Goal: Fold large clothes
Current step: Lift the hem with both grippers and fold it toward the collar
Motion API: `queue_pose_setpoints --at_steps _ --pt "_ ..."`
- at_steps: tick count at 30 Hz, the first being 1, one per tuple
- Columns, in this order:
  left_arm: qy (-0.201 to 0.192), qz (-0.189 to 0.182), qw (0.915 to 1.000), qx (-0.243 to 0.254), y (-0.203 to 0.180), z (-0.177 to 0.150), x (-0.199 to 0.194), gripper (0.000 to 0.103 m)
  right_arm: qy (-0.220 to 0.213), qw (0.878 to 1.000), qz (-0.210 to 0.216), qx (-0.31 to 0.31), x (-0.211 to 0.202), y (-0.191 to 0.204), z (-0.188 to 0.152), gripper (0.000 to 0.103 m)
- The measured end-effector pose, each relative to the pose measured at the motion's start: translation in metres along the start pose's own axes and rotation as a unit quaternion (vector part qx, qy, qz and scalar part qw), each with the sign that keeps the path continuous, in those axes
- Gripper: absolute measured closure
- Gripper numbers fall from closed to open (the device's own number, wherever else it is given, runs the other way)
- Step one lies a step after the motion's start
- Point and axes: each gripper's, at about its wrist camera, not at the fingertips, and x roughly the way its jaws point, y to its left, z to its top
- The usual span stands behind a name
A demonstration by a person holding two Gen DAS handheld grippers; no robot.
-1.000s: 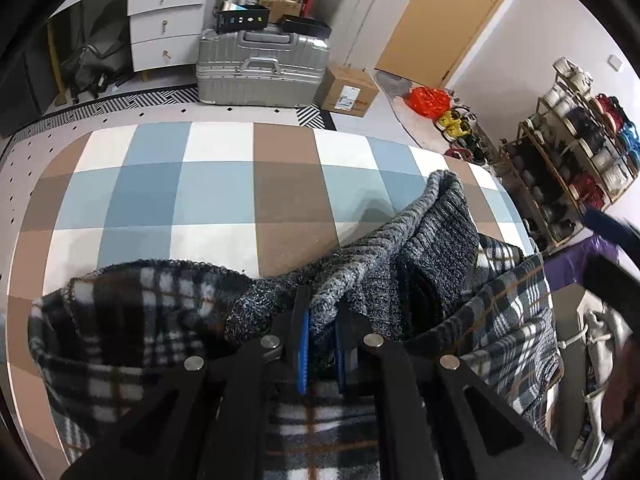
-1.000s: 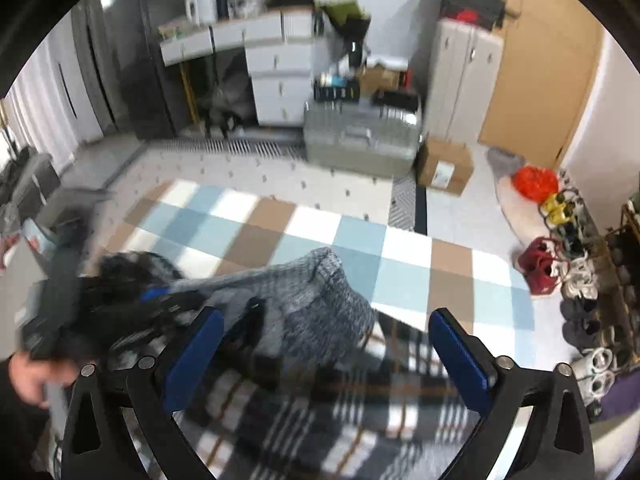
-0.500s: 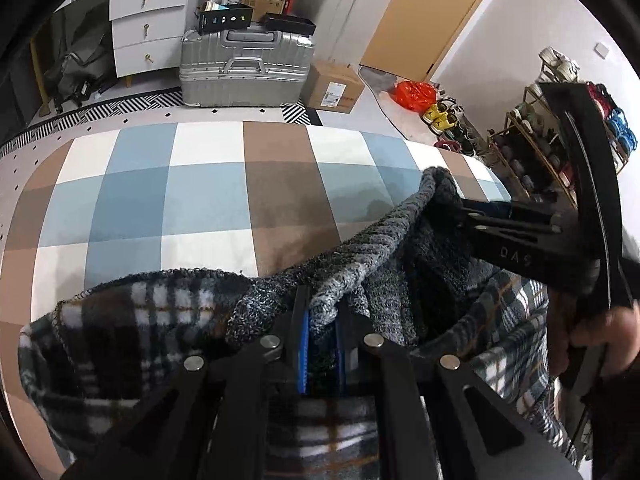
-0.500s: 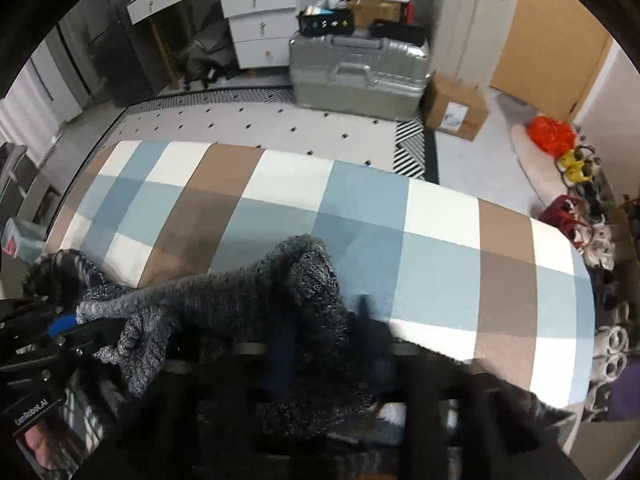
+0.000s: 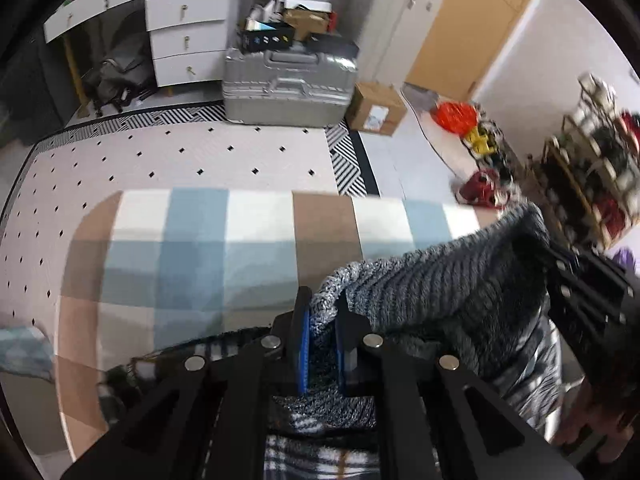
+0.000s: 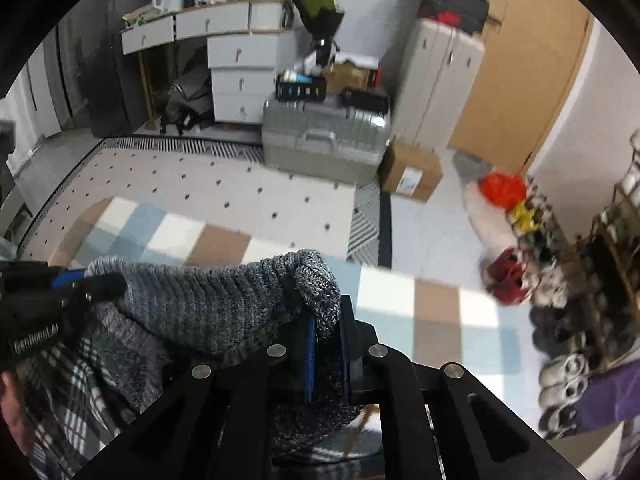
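Note:
A grey knit sweater (image 5: pixel 432 280) hangs stretched between my two grippers above a checked blue, brown and white surface (image 5: pixel 200 248). My left gripper (image 5: pixel 320 312) is shut on one end of its ribbed edge. My right gripper (image 6: pixel 326 320) is closing its jaws on the other end (image 6: pixel 316 280), with the knit pinched between the blue pads. The right wrist view shows the left gripper (image 6: pixel 60 288) at the far left; the left wrist view shows the right gripper (image 5: pixel 592 292) at the far right. A black-and-white plaid garment (image 6: pixel 68 380) lies under the sweater.
On the floor beyond the checked surface stand a silver suitcase (image 5: pixel 288 84) and a cardboard box (image 5: pixel 376 108). White drawers (image 5: pixel 184 36) line the back wall. A shoe rack (image 6: pixel 580 280) with several shoes runs along the right side. A hand (image 5: pixel 592 420) holds the right gripper.
My right gripper went from wide open to closed on the sweater's edge. Both grippers have pulled back, and the sweater now hangs taut between them.

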Motion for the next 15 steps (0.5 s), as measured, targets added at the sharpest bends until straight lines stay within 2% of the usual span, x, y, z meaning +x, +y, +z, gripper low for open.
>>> queue_pose_setpoints --at_steps 4,8,11,15 --pt "-0.03 0.007 0.9992 0.026 -0.016 0.001 -0.034 0.098 -0.042 0.999 -0.005 0.021 -0.032 -0.009 0.014 0.094" --pt "-0.072 0.005 0.9953 0.065 -0.042 -0.016 -0.086 0.098 -0.087 0.996 -0.006 0.027 -0.071 -0.017 0.008 0.094" --pt "-0.08 -0.002 0.9922 0.096 -0.06 -0.051 -0.119 0.098 -0.111 0.993 0.011 0.028 -0.107 -0.027 -0.019 0.094" --pt "-0.051 -0.028 0.992 0.112 -0.072 -0.107 -0.139 0.098 -0.14 0.989 0.038 0.043 -0.155 -0.032 -0.08 0.094"
